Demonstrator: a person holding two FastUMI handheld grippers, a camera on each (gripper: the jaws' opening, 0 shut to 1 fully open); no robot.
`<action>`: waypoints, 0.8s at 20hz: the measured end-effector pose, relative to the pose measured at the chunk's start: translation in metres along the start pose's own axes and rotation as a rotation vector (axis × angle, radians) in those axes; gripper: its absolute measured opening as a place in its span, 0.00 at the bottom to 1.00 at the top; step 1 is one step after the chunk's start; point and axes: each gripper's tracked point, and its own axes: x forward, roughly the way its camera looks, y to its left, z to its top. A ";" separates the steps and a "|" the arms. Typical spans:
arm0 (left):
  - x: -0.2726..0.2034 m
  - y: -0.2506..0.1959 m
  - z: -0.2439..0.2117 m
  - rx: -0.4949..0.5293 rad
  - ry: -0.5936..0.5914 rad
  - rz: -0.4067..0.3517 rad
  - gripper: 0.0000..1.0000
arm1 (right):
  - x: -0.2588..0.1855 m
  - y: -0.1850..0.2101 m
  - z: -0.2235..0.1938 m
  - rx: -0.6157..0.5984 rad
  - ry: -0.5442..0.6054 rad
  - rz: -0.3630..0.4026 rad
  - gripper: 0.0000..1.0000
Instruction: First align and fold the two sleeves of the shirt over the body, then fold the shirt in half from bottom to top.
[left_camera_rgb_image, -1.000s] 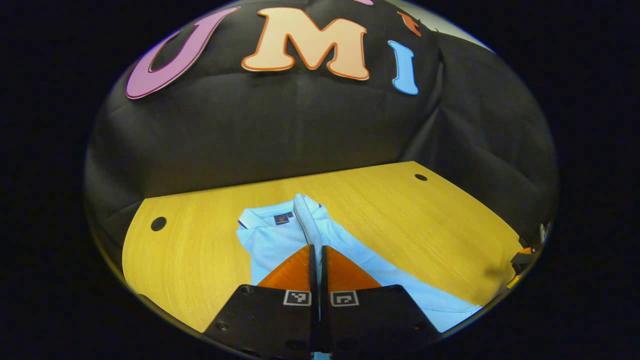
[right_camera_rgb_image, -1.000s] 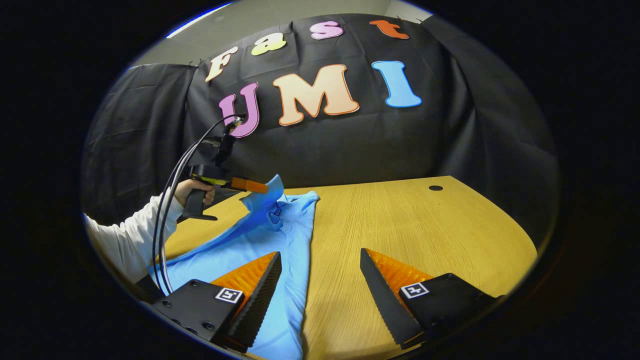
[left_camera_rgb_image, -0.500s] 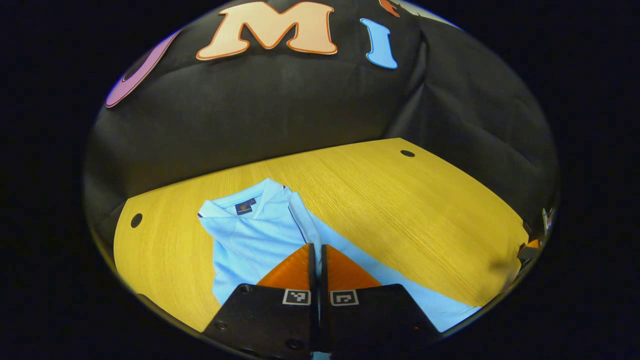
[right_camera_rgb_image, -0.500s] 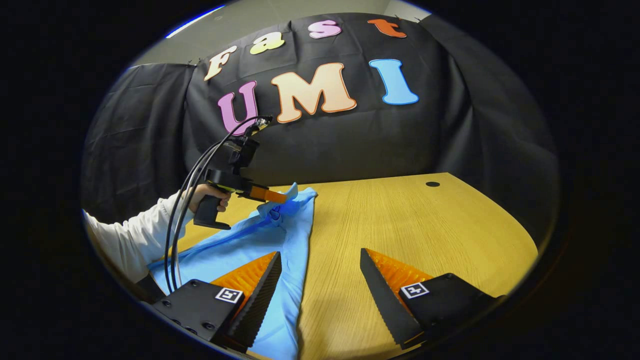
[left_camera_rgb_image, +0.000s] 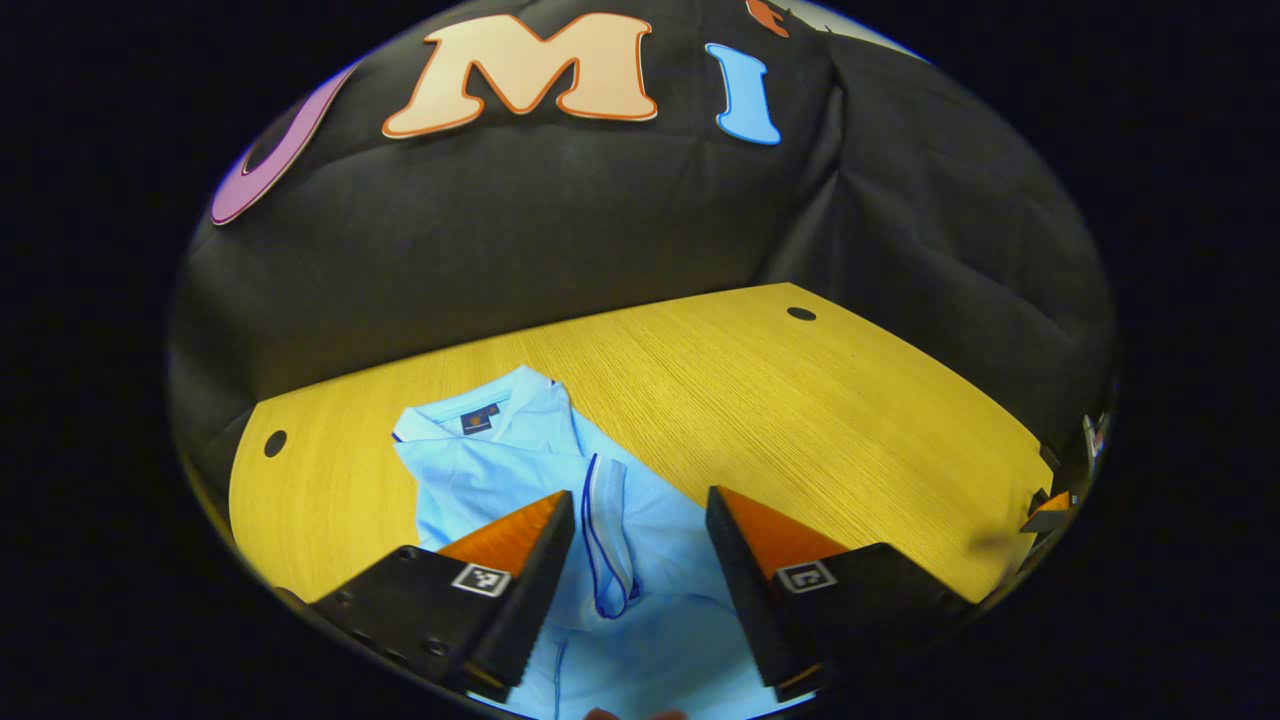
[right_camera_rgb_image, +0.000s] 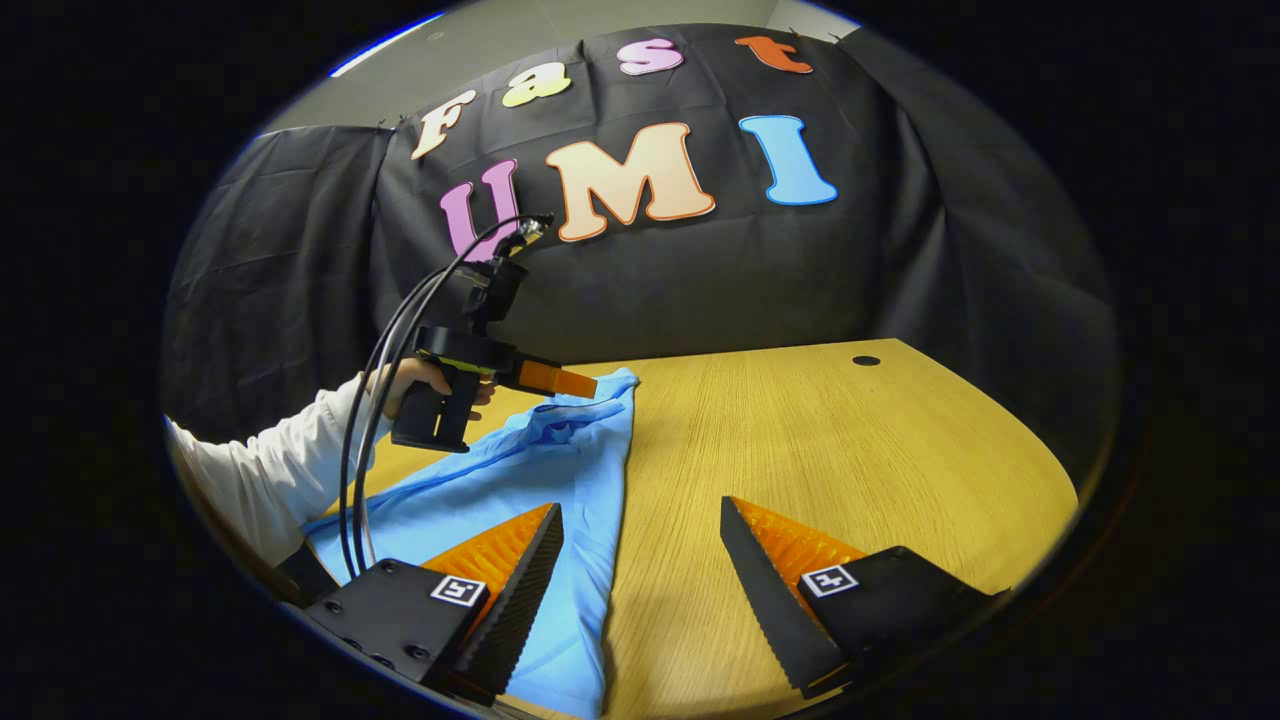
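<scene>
A light blue polo shirt lies on the yellow wooden table, its collar toward the back wall. One sleeve with dark trim lies folded over the body, between the spread fingers of my left gripper, which is open and holds nothing. In the right gripper view the shirt stretches along the table's left half, and the left gripper hovers just above it near the collar end, held by a hand in a white sleeve. My right gripper is open, its left finger over the shirt's near part.
The table has round cable holes near its back corners. Black cloth walls close the booth behind and at the sides. Black cables hang from the left gripper down past the white sleeve.
My left gripper has let go of the sleeve and opened; the sleeve now lies flat on the shirt's body. It moved right, above the collar end. The right gripper has stayed put.
</scene>
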 end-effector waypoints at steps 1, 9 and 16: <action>-0.011 0.003 0.000 -0.013 -0.017 0.008 0.98 | -0.002 0.004 -0.003 -0.007 0.002 0.005 0.99; -0.165 0.035 -0.059 -0.034 -0.119 0.111 0.98 | -0.029 0.042 -0.036 -0.032 0.034 0.077 0.98; -0.265 0.031 -0.164 -0.104 -0.128 0.170 0.96 | -0.050 0.065 -0.069 -0.094 0.063 0.090 0.98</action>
